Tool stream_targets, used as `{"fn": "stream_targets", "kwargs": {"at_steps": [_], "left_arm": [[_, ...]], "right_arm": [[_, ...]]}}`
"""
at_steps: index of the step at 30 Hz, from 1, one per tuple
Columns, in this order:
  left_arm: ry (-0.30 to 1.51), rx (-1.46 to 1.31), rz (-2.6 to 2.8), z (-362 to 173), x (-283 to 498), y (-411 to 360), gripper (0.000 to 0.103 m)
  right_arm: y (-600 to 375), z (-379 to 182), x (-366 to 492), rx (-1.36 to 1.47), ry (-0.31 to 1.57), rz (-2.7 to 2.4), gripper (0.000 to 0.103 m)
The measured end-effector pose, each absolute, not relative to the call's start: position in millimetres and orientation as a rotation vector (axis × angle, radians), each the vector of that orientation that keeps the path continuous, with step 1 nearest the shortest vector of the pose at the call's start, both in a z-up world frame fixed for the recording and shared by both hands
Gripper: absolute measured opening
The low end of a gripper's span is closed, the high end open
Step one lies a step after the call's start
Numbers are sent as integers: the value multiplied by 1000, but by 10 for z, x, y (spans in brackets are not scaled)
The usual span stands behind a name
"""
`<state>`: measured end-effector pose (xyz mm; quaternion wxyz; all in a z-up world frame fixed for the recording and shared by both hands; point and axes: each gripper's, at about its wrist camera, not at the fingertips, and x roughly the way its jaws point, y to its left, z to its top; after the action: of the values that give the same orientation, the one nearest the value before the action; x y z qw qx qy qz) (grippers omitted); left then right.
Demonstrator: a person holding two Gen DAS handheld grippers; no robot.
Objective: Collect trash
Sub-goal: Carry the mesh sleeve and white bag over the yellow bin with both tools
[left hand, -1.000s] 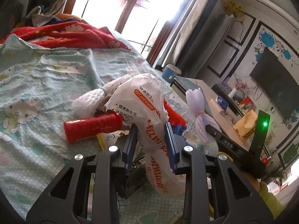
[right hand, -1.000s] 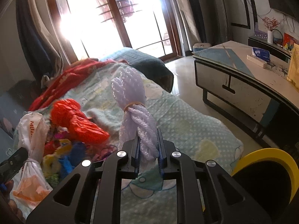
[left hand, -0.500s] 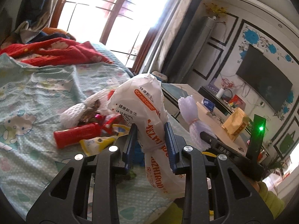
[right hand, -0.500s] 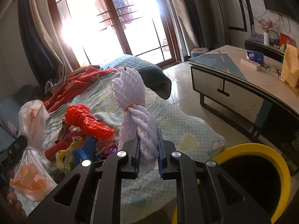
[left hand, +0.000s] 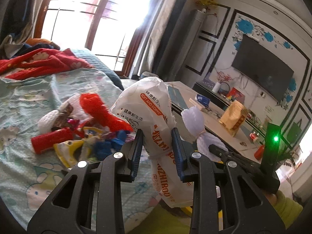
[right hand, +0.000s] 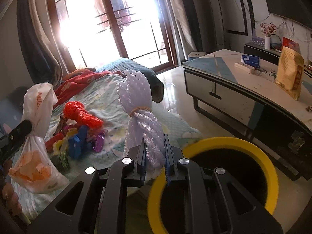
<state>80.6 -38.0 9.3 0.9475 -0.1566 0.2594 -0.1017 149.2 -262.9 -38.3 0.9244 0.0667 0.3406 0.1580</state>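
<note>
Our left gripper (left hand: 157, 148) is clenched on a knotted white plastic bag (left hand: 150, 109), and our right gripper (right hand: 155, 158) grasps a white foam net bundle (right hand: 140, 117) beside the yellow-rimmed bin (right hand: 230, 142). Nothing is dropped yet; many wrappers (left hand: 78, 136) remain on the bed sheet (left hand: 29, 101), facing a low table (right hand: 253, 81).

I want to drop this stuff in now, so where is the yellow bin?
The yellow bin sits at lower right in the right wrist view, on the floor between the bed and the low table, just beyond the right gripper.
</note>
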Motion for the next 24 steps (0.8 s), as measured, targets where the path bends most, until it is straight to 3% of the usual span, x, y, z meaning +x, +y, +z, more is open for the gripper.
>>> {"fn": "stream_targets", "kwargs": {"at_steps": [24], "left_arm": [[603,-162,-345,-156,985,-1344,23]], "right_arm": [[-3623,-544,1030,225,768,196,16]]}}
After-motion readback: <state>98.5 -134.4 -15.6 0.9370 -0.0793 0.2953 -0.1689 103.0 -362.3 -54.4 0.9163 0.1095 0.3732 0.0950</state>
